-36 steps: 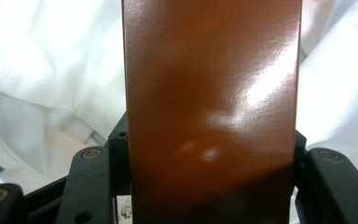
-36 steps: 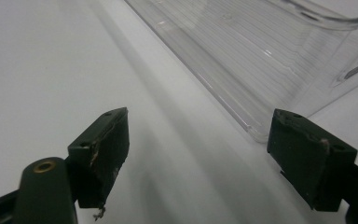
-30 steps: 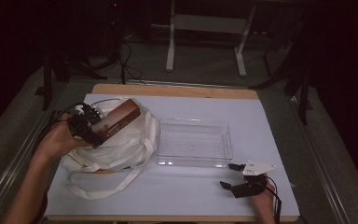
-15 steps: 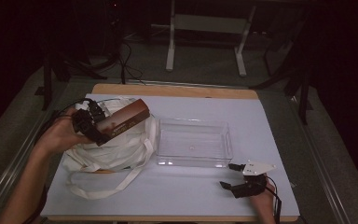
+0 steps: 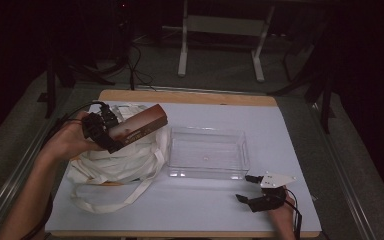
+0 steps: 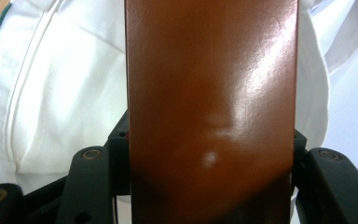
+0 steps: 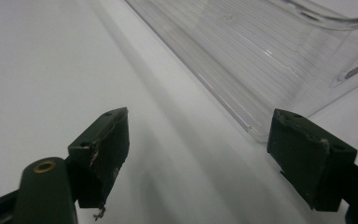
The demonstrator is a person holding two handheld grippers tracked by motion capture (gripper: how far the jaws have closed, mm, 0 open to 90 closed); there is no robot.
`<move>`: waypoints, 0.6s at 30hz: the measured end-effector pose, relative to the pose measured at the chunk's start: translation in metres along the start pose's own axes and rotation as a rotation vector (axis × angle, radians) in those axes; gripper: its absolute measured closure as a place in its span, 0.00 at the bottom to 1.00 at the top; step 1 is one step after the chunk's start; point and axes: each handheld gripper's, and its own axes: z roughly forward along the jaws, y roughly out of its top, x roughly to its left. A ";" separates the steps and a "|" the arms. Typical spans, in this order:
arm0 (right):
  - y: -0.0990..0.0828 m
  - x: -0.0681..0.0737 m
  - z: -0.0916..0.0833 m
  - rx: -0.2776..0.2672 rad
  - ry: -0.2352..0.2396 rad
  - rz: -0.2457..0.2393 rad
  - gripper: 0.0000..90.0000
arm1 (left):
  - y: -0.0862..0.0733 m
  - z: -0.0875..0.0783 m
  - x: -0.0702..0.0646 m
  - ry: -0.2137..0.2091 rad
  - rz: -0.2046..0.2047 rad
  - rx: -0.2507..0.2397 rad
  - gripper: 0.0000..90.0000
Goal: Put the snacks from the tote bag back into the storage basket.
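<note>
Gripping: the left gripper (image 5: 111, 136) has its fingers clamped on the two long sides of the brown box (image 5: 139, 128), one black finger (image 6: 103, 177) pressed to each side
Brown box: glossy, lifted clear of the surface, tilted with its far end higher, above the white cloth bag (image 5: 120, 162)
White cloth bag: crumpled on the left of the surface (image 5: 290, 130), handles trailing toward the near edge
Clear tray (image 5: 207, 152): just right of the bag, nothing in it
Right gripper (image 5: 252, 189): low over the surface near the tray's near right corner, fingers (image 7: 105, 154) wide apart, holding nothing; tray corner (image 7: 279, 84) seen between them
</note>
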 end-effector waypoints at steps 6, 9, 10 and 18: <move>0.000 0.000 0.000 -0.003 0.000 0.000 0.23 | 0.009 -0.003 -0.003 0.002 0.025 -0.007 0.49; 0.000 0.000 -0.001 -0.004 0.001 0.000 0.23 | 0.013 -0.004 -0.005 -0.005 0.034 -0.022 0.49; 0.000 0.000 -0.001 -0.004 0.001 0.000 0.23 | 0.013 -0.004 -0.005 -0.005 0.034 -0.022 0.49; -0.001 0.000 -0.001 -0.014 0.007 0.001 0.23 | 0.028 -0.003 -0.012 -0.010 0.076 -0.020 0.49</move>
